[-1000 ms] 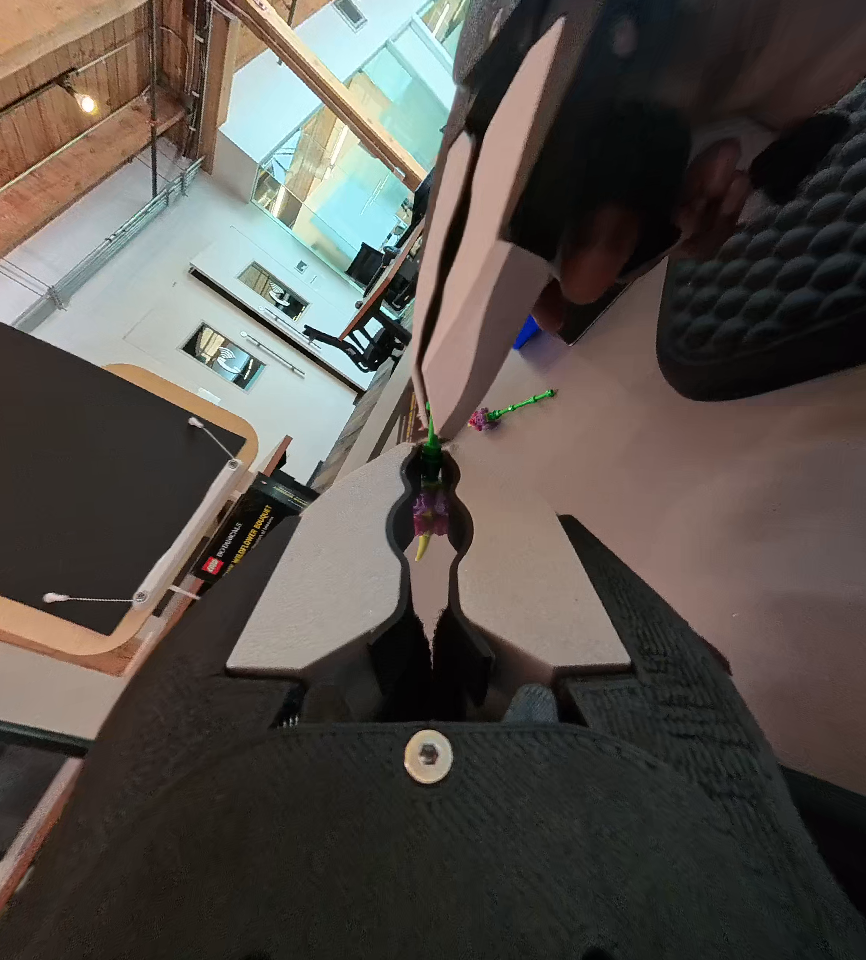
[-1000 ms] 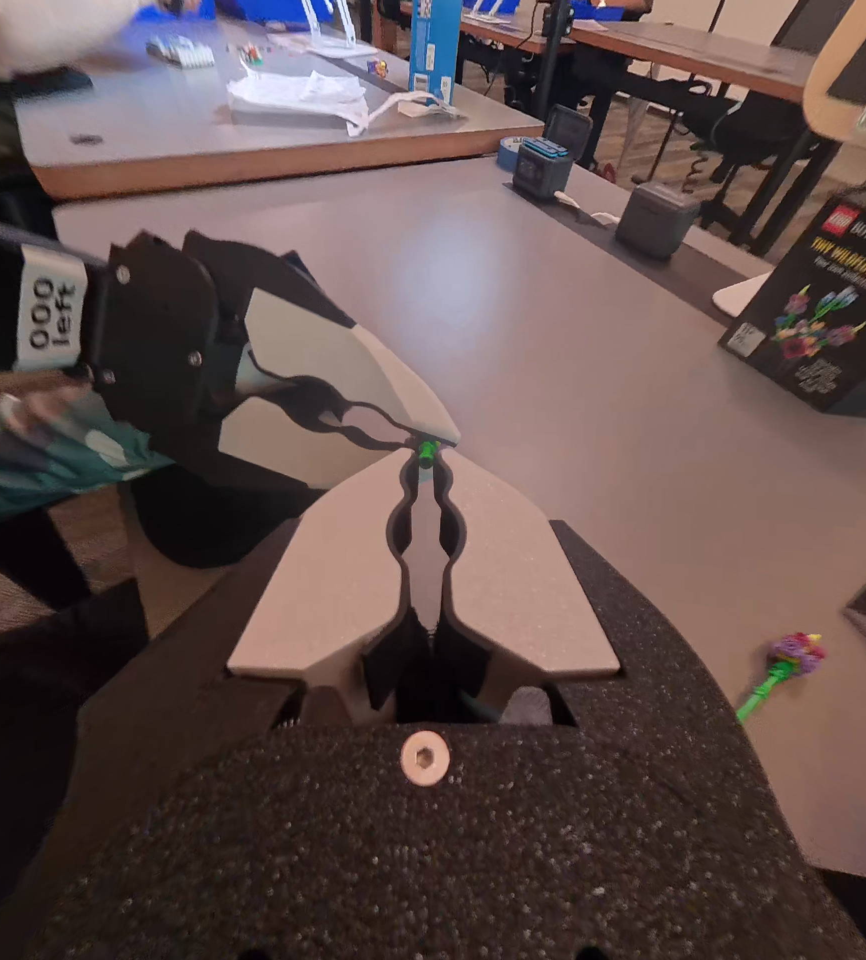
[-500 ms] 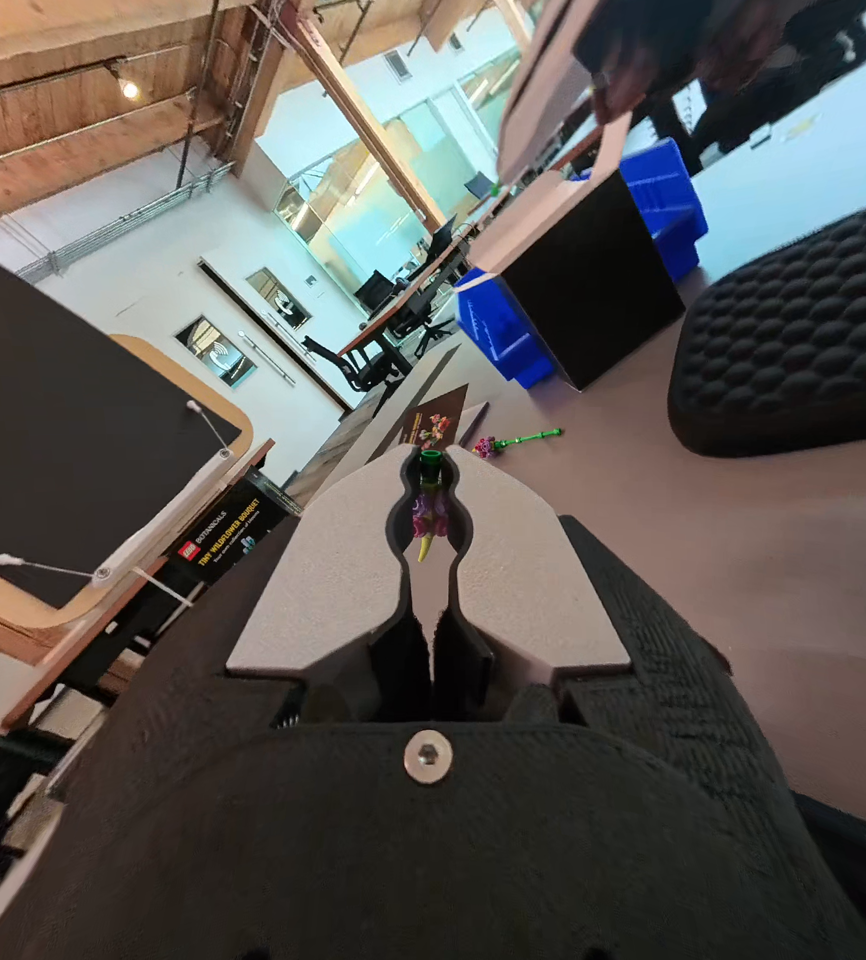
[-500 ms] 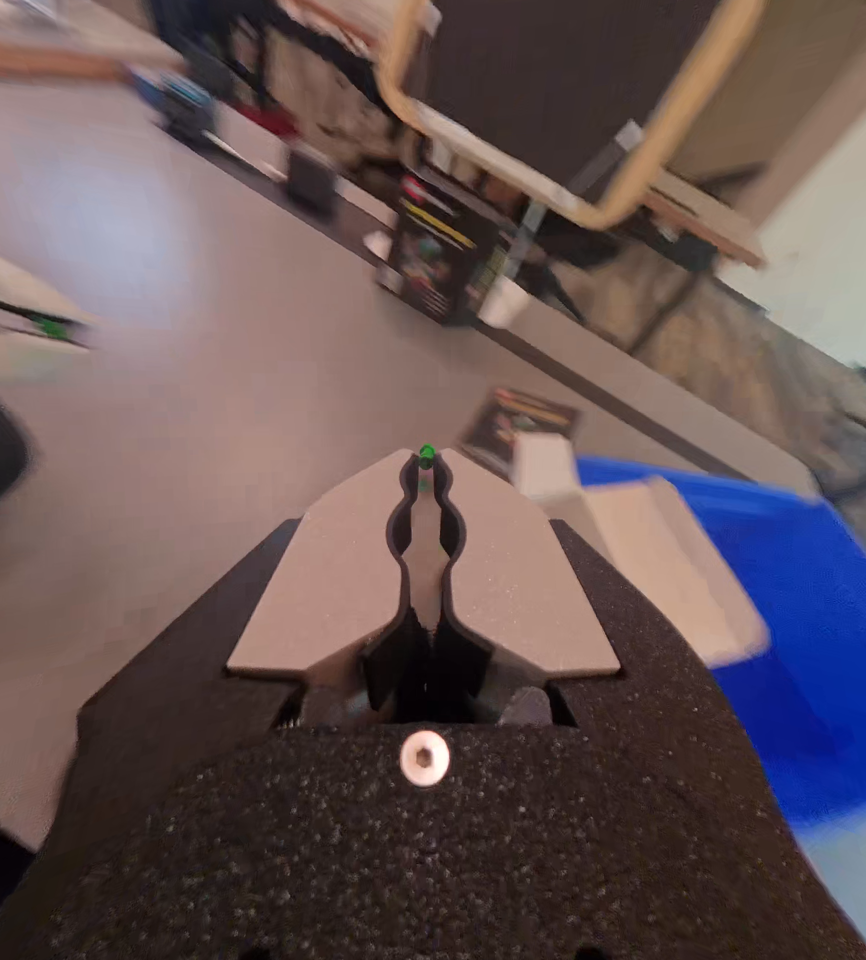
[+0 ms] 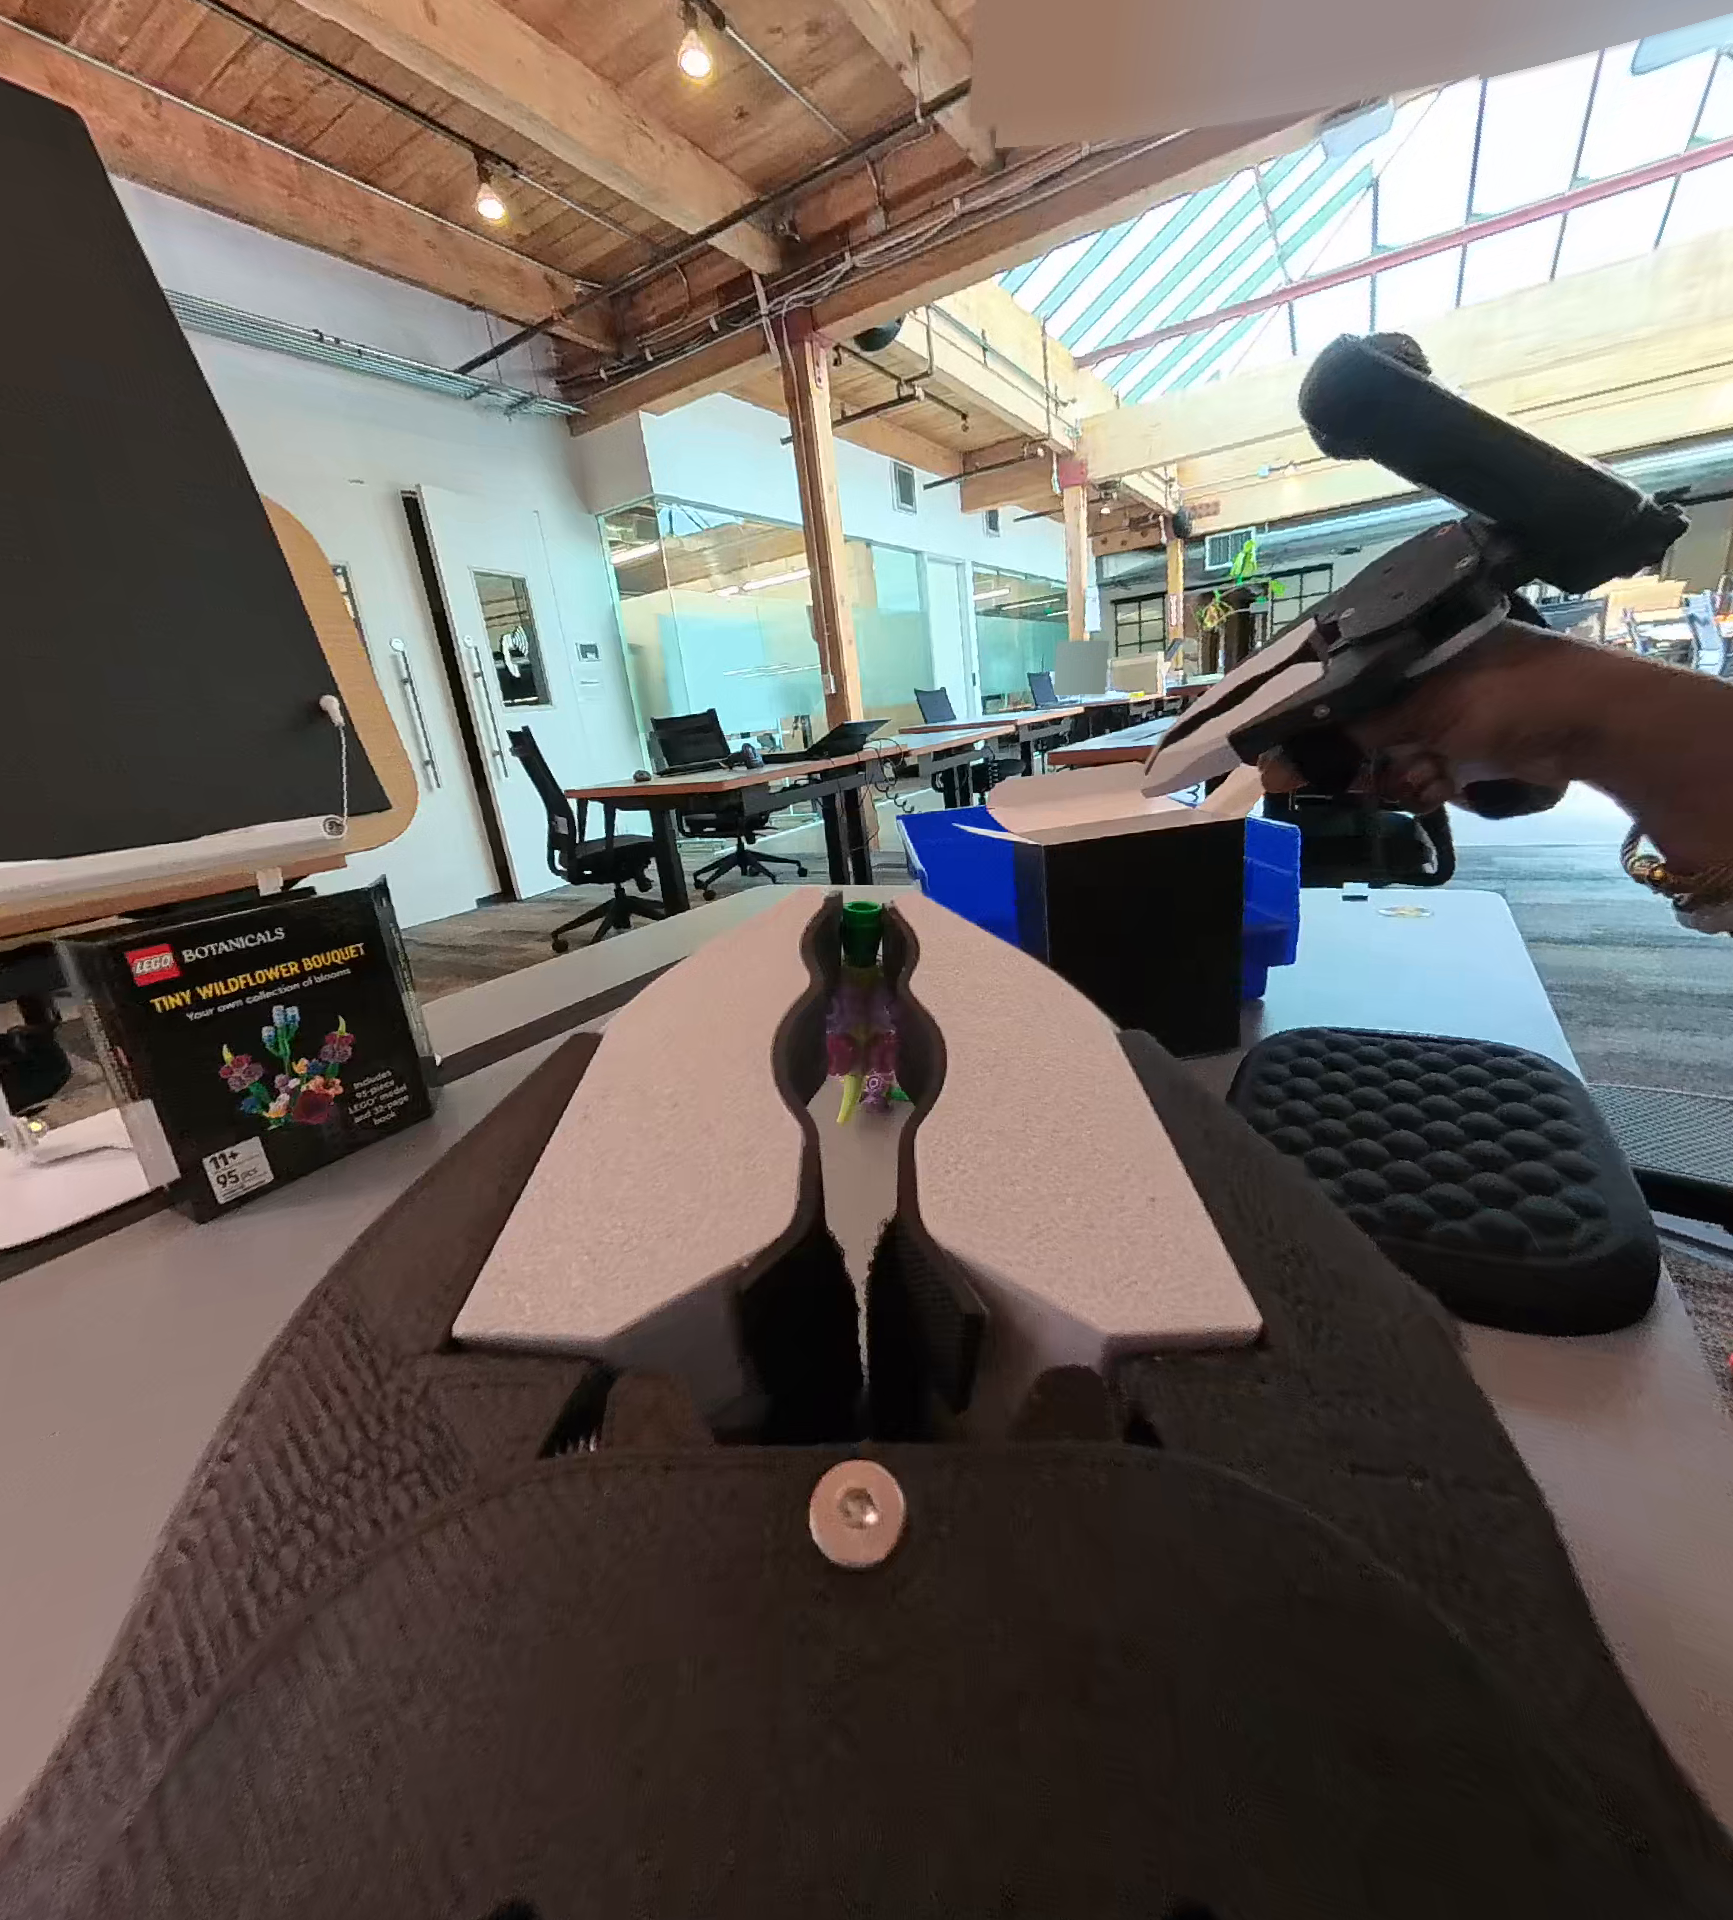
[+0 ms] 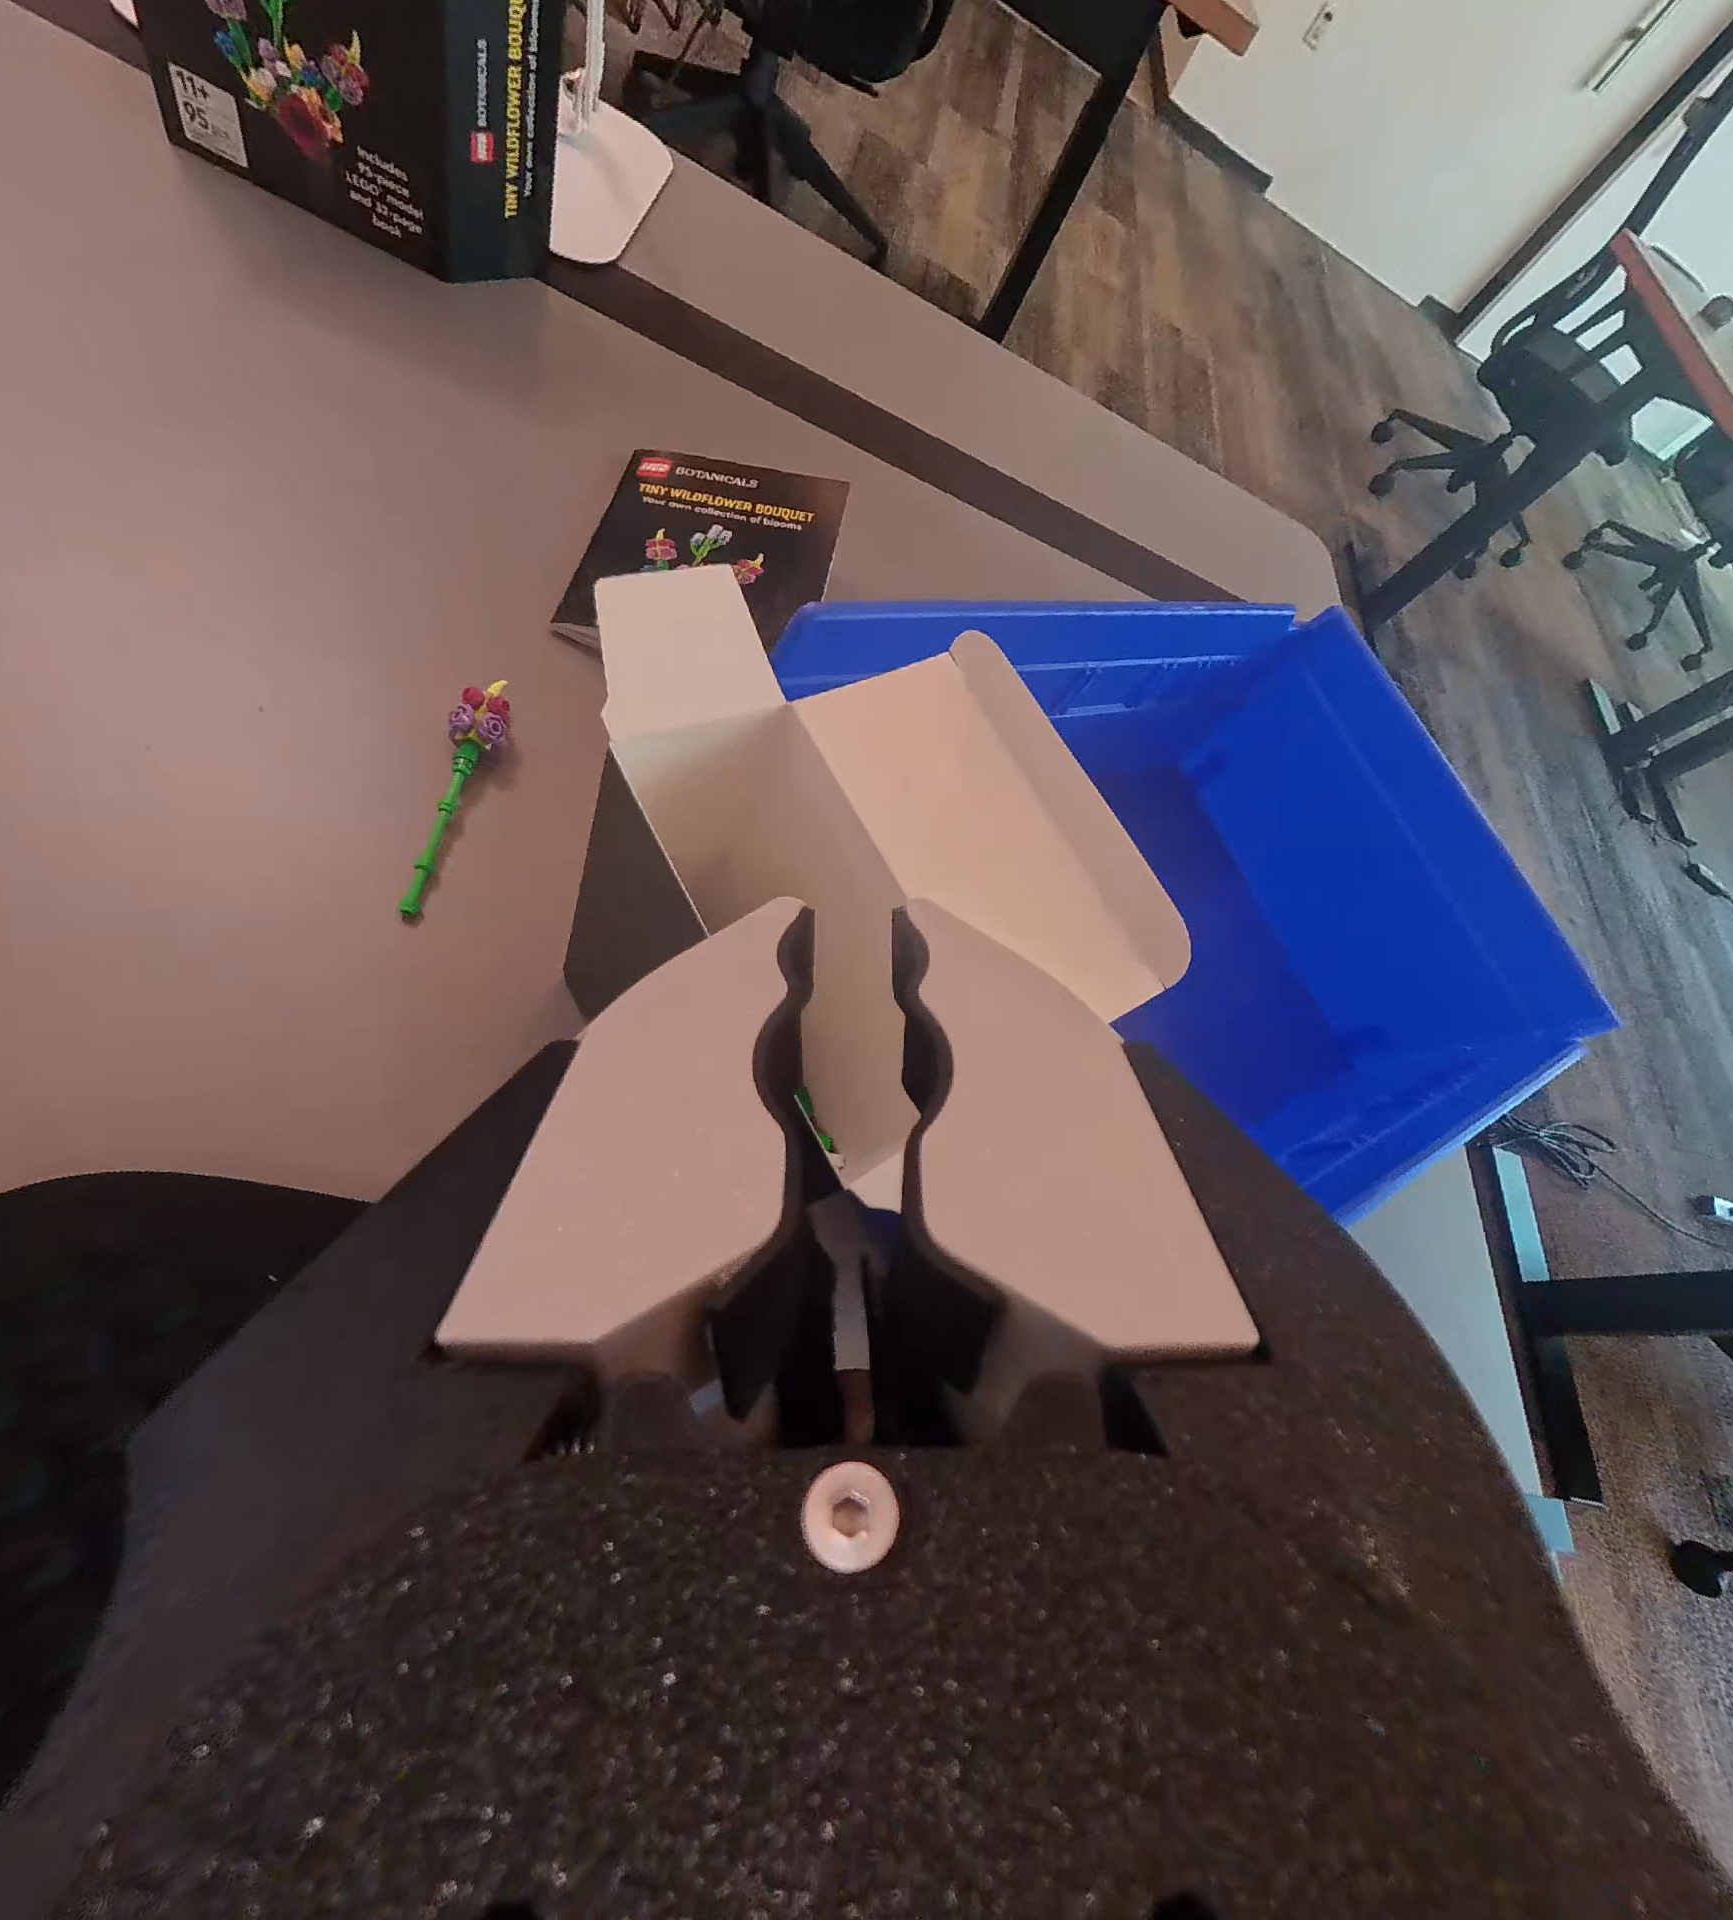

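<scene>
- firmly, a toy flower (image 5: 860, 1023) is pinched stem-out by the left gripper (image 5: 860, 914) above the table (image 5: 62, 1455).
- the right gripper (image 6: 849, 914) is held spread, empty, over an open box (image 6: 841, 769) beside a blue bin (image 6: 1361, 883).
- another flower (image 6: 457, 790) is laid on the table, near the box.

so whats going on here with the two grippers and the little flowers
A person holds a gripper in each hand at a grey table. The left gripper is shut on a small toy flower, its green stem end poking out at the tips. The right gripper is open and hovers over an open black box with pale flaps, beside a blue bin. A second toy flower lies loose on the table, near a booklet.
</scene>
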A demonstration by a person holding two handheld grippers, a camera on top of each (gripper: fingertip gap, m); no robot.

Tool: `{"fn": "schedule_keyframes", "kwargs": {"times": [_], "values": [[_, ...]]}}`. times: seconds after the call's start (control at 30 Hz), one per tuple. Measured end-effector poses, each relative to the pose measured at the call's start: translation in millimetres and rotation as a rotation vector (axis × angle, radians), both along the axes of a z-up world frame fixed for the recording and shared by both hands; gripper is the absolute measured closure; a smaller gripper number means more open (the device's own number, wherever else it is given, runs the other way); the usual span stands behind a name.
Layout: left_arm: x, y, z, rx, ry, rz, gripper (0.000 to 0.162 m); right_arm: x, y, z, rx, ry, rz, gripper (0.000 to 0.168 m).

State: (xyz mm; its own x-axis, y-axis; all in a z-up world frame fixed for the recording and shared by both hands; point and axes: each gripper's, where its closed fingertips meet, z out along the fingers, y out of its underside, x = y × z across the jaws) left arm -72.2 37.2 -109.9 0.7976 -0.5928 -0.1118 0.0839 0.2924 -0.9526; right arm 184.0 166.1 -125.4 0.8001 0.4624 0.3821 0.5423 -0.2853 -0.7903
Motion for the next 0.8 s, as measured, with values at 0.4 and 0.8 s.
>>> {"fn": "schedule_keyframes", "kwargs": {"times": [0.4,0.8], "values": [[-15,-12,39,-0.131,-0.886,-0.477,0.155,-192,-135,40,0.221,0.529,0.966,0.15],[-16,-14,41,-0.139,-1.065,-0.55,0.155,-256,-156,27,-0.015,0.7,1.014,0.153]]}}
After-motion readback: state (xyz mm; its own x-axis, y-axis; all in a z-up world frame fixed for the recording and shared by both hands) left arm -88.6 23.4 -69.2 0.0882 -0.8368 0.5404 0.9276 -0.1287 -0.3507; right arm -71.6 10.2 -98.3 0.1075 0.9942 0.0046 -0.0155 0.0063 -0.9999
